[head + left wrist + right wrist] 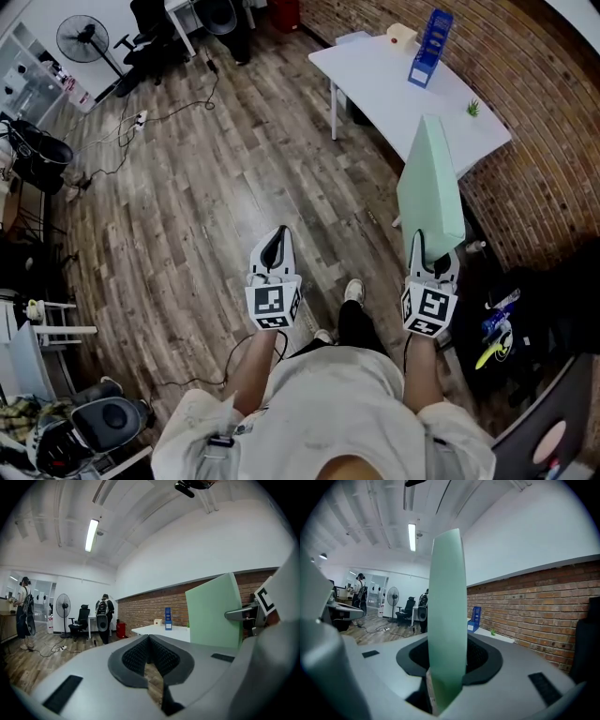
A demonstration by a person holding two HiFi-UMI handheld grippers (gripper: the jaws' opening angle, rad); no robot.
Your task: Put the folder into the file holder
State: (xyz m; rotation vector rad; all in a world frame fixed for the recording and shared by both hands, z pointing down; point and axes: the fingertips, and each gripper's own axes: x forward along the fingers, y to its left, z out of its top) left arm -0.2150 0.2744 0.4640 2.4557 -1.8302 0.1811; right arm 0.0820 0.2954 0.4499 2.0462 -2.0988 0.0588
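The pale green folder (447, 597) stands on edge between the fingers (482, 657) of the right gripper (431, 255). In the right gripper view its lower end sits down in the gap between the two dark pads and its thin edge faces the camera, rising well above the fingertips. The fingers are clenched on it, one pad against each face. They stand only as far apart as the folder is thick.

In the head view the folder reaches forward and up from that gripper. Its far end overlaps the near edge of the white tabletop (375, 80). I cannot tell from this view whether it touches the tabletop or is above it.

The blue file holder (429, 42) stands upright on the far part of the tabletop, well apart from the folder and beyond its far end. A small green plant (472, 109) sits on the tabletop near the brick wall (544, 141).

The left gripper (275, 239) is held over the wooden floor (187, 206), level with the right one and to its left. In the left gripper view its fingers (133, 657) are closed. Their tips meet and nothing is between them, and only floor shows through the narrow slot nearer the camera. That view also shows the folder off to the right, clear of the left fingers.
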